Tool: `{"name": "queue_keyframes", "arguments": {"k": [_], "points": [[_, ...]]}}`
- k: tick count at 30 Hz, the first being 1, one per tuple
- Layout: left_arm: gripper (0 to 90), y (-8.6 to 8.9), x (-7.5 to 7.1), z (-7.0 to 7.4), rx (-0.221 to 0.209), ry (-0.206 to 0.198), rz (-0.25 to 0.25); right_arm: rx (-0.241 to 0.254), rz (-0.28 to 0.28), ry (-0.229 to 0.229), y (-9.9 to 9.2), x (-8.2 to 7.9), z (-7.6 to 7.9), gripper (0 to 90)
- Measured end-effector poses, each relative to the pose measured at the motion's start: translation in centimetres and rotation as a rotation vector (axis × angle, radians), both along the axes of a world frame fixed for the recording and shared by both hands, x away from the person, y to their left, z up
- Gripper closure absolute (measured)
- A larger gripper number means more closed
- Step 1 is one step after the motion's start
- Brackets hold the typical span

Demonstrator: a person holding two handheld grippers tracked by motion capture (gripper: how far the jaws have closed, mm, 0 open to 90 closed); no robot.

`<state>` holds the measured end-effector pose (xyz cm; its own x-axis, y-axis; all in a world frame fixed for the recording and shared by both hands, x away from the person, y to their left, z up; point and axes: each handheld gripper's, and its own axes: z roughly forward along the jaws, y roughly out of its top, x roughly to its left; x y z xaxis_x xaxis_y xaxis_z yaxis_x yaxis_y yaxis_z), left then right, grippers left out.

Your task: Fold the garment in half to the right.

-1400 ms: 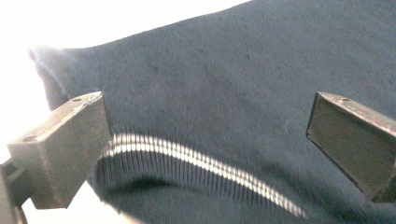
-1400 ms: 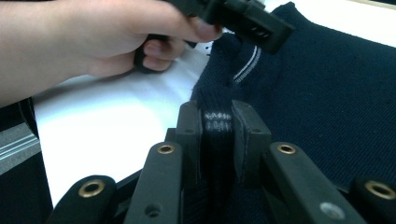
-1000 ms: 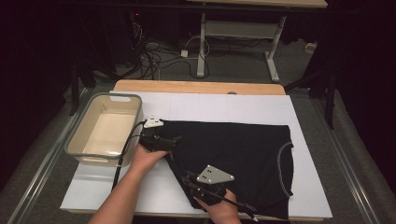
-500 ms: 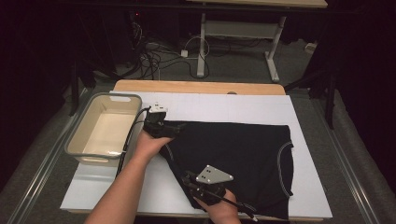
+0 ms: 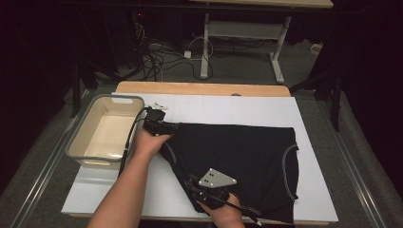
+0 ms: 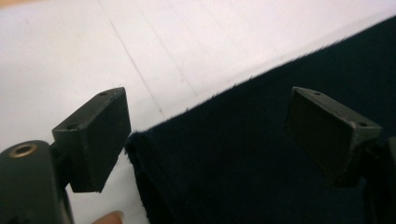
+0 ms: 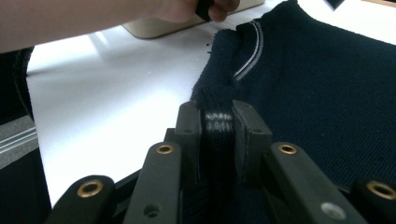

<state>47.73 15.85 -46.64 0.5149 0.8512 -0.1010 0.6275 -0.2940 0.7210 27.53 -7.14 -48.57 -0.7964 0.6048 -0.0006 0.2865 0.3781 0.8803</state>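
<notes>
A black knit garment [image 5: 237,152] with a thin white stripe lies spread on the white board [image 5: 237,109]. My left gripper [image 5: 166,127] is at its far left corner. In the left gripper view the left gripper [image 6: 210,126] is open and its jaws have just been closing. The garment's corner [image 6: 261,154] lies between the pads [image 6: 100,135], which do not touch it. My right gripper [image 5: 195,184] is at the near left edge. In the right gripper view the right gripper [image 7: 218,126] is shut on a pinched fold of the garment [image 7: 327,84].
A beige tub with a grey rim [image 5: 76,142] stands at the board's left side, close to my left hand. A wooden table edge [image 5: 199,89] runs along the far side. Cables and a desk frame are on the floor beyond.
My left hand has moved away from me along the garment's left side to its far corner. The right gripper has kept still with its grip on the fold.
</notes>
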Motion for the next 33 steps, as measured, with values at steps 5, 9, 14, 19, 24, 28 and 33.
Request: {"name": "queue_keyframes", "arguments": {"k": [5,9,14,19,24,28,33], "points": [[12.4,0.0,0.6,-1.5,0.051,0.04,0.027,-0.003,0.002,-0.004,0.0,-0.1,0.0,74.8],[5.7,0.4,0.9,-2.3,0.046,0.071,0.051,-0.004,0.001,-0.006,0.1,-0.1,0.0,74.7],[6.5,0.4,0.9,-2.3,0.037,0.072,0.066,-0.005,0.004,-0.008,0.1,-0.1,0.0,74.7],[16.2,0.8,0.4,-2.3,0.024,0.052,0.099,-0.006,0.005,-0.009,0.1,-0.1,0.0,74.7],[39.2,1.3,-0.2,-2.3,-0.013,0.035,0.123,-0.008,0.004,-0.009,0.1,-0.1,0.0,74.7],[53.5,1.3,-0.6,-2.4,-0.03,0.025,0.131,-0.009,0.004,-0.009,0.1,-0.1,0.0,74.7],[68.4,1.5,-0.8,-2.5,-0.054,0.031,0.101,-0.009,0.002,-0.01,0.1,-0.1,0.0,74.7]]}}
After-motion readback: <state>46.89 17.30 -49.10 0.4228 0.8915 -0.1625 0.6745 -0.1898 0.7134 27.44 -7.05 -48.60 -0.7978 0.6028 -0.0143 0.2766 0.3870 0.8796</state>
